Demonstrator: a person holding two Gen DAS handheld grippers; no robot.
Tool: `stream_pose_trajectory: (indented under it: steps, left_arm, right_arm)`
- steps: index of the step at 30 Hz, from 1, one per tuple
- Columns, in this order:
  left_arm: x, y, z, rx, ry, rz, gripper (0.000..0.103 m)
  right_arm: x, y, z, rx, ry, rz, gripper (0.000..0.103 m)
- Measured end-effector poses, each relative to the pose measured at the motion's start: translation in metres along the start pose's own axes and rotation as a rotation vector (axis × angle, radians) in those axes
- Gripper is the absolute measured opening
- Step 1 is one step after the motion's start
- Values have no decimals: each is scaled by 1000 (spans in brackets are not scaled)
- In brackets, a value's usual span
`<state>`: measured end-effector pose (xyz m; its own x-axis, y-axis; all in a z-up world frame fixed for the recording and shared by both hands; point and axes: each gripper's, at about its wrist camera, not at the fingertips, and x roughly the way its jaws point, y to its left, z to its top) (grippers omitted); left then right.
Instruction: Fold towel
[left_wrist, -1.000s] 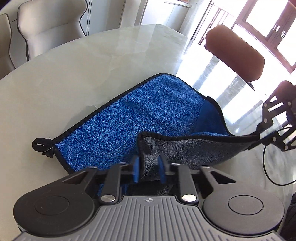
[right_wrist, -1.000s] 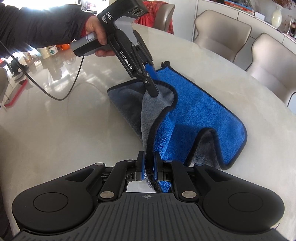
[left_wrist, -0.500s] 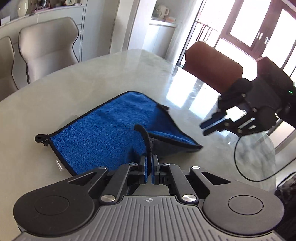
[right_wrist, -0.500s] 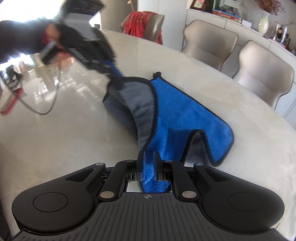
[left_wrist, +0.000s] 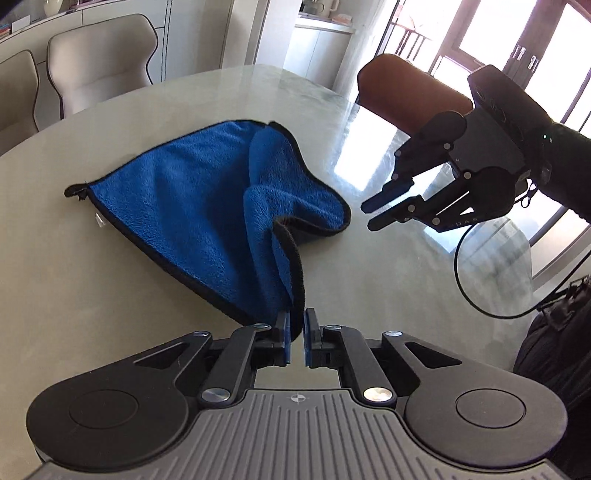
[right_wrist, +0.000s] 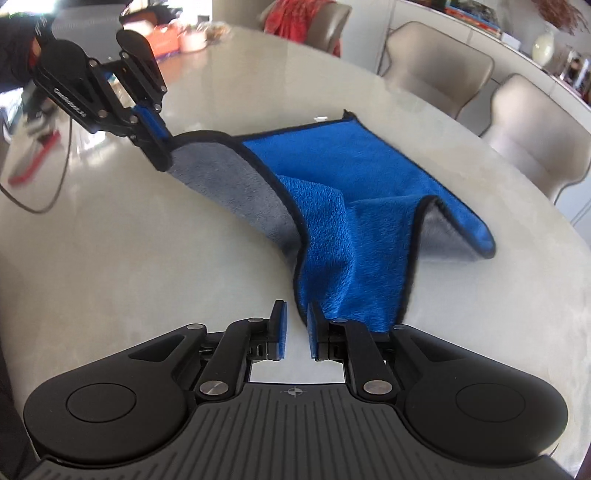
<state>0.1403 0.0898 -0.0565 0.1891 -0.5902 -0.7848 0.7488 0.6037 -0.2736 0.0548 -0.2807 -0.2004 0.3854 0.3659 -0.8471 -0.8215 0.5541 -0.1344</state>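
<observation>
Pinching a towel (left_wrist: 207, 206) corner: left tongs (left_wrist: 295, 338) are gripping the black-trimmed edge between their blue pads, cloth rising off the worktop (left_wrist: 92, 288) in a raised fold toward them. In the right wrist view, the left tongs (right_wrist: 155, 144) are showing at upper left, clamped on the towel (right_wrist: 351, 206) corner with the grey underside turned up beneath them.

Right tongs (right_wrist: 295, 328) are standing spread, nothing between the pads; a blue fold of towel is lying just beside the right-hand pad, contact unclear. In the left wrist view the right tongs (left_wrist: 384, 206) are hovering above the worktop, fingers parted, apart from the cloth, near its rumpled right edge.

Towel is sitting mid-worktop, blue side mostly up, far half lying flat, near half bunched and lifted. One corner on the far right in the right wrist view is flipped over, showing grey. A small loop tag (left_wrist: 75, 192) is sticking out at the far left corner.

Beige chairs (right_wrist: 436, 62) are standing around the worktop, a brown chair (left_wrist: 410, 92) by the window.
</observation>
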Motion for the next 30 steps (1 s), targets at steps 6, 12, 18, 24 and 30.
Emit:
stream_pose_trajectory:
  steps: [6, 12, 18, 24, 30]
  left_arm:
    - [0, -18, -7, 40, 25, 84, 44]
    - [14, -41, 3, -23, -104, 84, 54]
    - [55, -76, 11, 49, -142, 172, 54]
    - [87, -62, 25, -34, -106, 258, 55]
    - [112, -50, 23, -60, -56, 262, 43]
  right_arm:
    - [15, 0, 2, 60, 36, -57, 35]
    - [10, -30, -7, 297, -42, -176, 54]
    - [2, -36, -24, 400, -92, -201, 54]
    - [7, -33, -26, 408, -88, -199, 54]
    - [14, -34, -26, 438, -103, -196, 54]
